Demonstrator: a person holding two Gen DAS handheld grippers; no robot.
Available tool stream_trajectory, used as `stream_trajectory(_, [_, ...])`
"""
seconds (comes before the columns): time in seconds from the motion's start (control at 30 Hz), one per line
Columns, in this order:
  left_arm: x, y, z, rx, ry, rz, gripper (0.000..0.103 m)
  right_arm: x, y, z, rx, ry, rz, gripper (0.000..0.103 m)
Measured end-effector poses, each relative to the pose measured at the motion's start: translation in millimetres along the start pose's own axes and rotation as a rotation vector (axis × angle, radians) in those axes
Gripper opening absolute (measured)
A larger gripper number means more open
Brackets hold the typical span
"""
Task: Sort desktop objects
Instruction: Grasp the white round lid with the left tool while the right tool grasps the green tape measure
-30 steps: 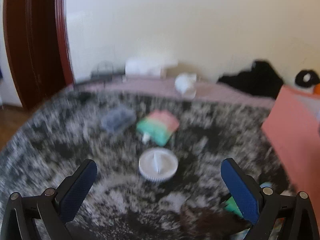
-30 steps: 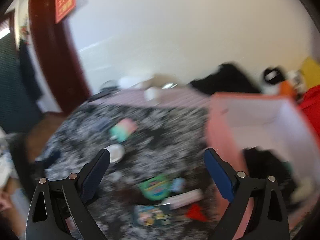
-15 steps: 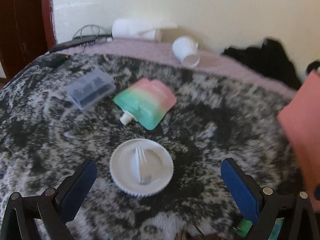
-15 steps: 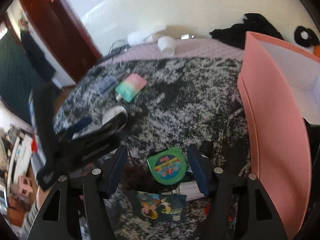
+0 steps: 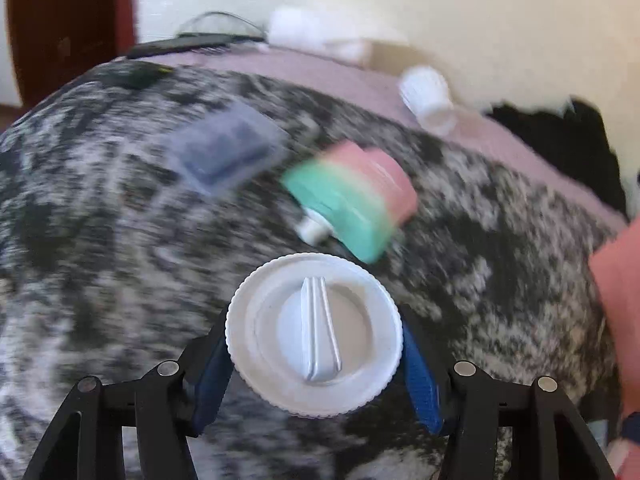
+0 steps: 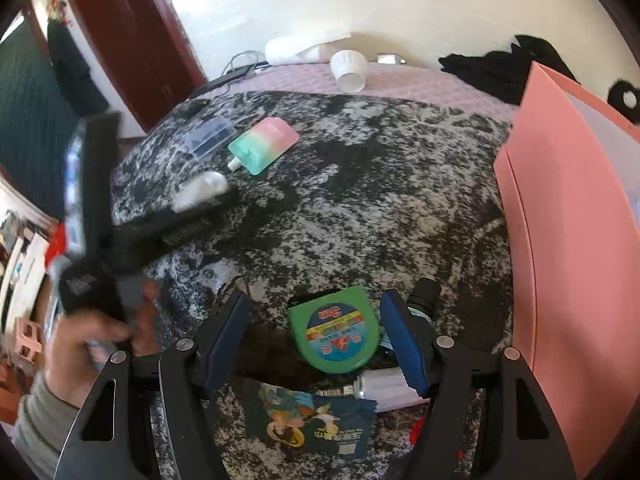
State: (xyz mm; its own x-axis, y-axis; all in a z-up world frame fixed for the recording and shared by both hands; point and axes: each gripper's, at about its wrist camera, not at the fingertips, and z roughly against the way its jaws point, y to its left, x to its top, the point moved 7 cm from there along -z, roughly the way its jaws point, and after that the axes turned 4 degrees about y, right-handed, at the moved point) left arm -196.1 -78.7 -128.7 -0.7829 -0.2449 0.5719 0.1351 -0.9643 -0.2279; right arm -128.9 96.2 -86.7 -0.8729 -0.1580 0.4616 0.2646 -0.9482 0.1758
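White ribbed lid [image 5: 314,336] w/ center ridge btwn closing left jaws; right jaws opening astride green tin [image 6: 334,330].

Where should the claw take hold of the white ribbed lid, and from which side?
Across its ribbed rim, from above: the white ribbed lid lies flat and round, so opposite edges suit the pads. The left claw already straddles it, closing.

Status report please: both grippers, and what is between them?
Left gripper closing around white ribbed lid. Right gripper opening, astride green round-topped packet, not gripping. Nothing blocking.
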Motion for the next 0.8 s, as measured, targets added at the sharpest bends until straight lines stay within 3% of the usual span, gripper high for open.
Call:
stream_trajectory(0.27, [14, 13, 44, -0.034, -0.07, 0.0, 0.064, -6, 5, -34, -0.053, 0.069, 0.006, 0.071])
stream_trajectory(0.47, [16, 6, 52, -0.048, -0.082, -0.022, 0.064, -12, 3, -52, -0.122, 0.093, 0.036, 0.088])
stream_trajectory(0.57, [16, 3, 50, -0.06, -0.074, -0.02, 0.064, -19, 6, -65, -0.165, 0.106, 0.084, 0.09])
stream_trajectory(0.63, [16, 2, 50, -0.06, -0.074, -0.021, 0.064, -19, 5, -65, -0.156, 0.108, 0.057, 0.08])
stream_trajectory(0.67, [16, 2, 51, -0.06, -0.075, -0.021, 0.064, -18, 3, -64, -0.144, 0.108, 0.034, 0.067])
stream_trajectory(0.8, [18, -4, 61, -0.063, -0.095, -0.032, 0.064, -9, -1, -41, -0.094, 0.055, -0.049, 0.066])
